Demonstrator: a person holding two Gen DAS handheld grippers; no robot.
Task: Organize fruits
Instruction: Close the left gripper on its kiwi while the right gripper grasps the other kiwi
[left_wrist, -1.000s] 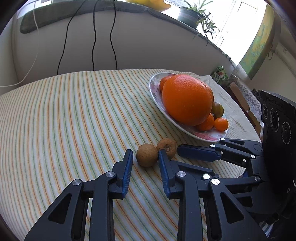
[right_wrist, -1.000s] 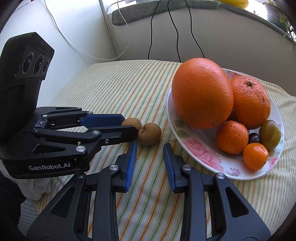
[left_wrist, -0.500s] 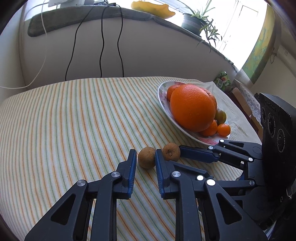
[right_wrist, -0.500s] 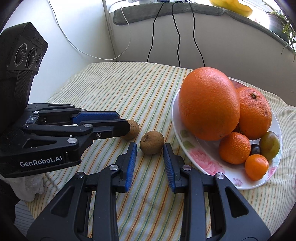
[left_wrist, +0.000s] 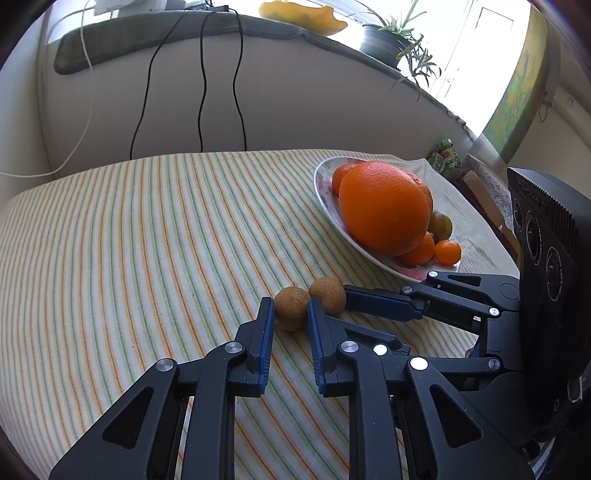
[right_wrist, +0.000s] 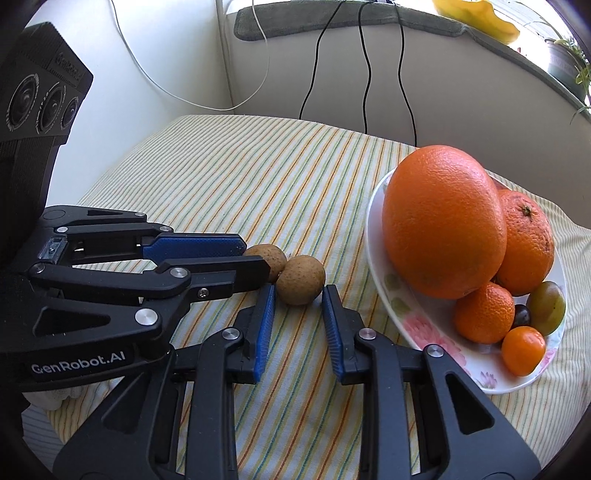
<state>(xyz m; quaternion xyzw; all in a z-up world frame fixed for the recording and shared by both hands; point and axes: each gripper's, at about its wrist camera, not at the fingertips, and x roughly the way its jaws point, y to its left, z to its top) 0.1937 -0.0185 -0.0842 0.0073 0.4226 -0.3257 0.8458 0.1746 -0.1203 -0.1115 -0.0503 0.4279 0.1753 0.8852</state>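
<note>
Two small brown round fruits lie side by side on the striped cloth. My left gripper has closed its blue pads onto the left one, still resting on the cloth. My right gripper is open, its fingertips on either side of the right one, which also shows in the left wrist view. The left fruit is partly hidden behind the left gripper's fingers in the right wrist view. A white flowered plate to the right holds a very large orange, smaller oranges and other small fruits.
The striped tablecloth covers the table. Black and white cables hang down the back wall. A plant pot and a yellow object stand on the sill. The plate sits near the table's right side.
Both grippers have advanced to the two brown fruits. The left jaws narrowed until they touch the left fruit; the right fingertips now flank the right fruit.
</note>
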